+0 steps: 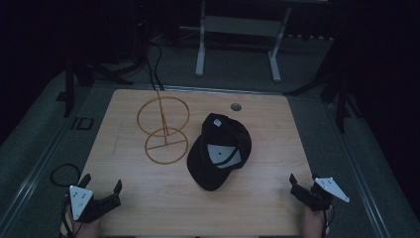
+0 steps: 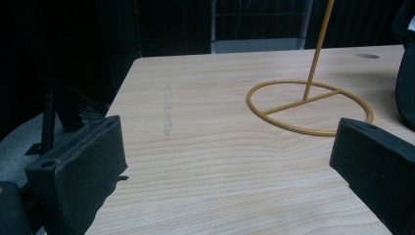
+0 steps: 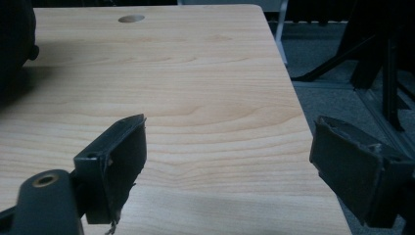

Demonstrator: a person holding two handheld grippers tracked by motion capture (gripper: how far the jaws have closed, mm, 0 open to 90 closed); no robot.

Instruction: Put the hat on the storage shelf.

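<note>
A black cap (image 1: 219,150) lies upside down in the middle of the wooden table (image 1: 148,198), its white inner label facing up. Left of it stands a yellow wire stand (image 1: 163,126) with a round base (image 2: 308,107) and a ring on top. My left gripper (image 1: 101,186) rests at the table's near left corner, open and holding nothing. My right gripper (image 1: 303,181) sits at the near right corner, also open and empty. The cap's dark edge (image 2: 406,78) shows at the right of the left gripper view, and the cap (image 3: 14,39) at the left of the right gripper view.
A round cable hole (image 1: 236,106) is near the table's far edge. A white desk frame (image 1: 237,34) stands on the floor behind. Dark stands and cables (image 1: 153,64) surround the table. A cable loop (image 1: 64,174) lies on the floor at left.
</note>
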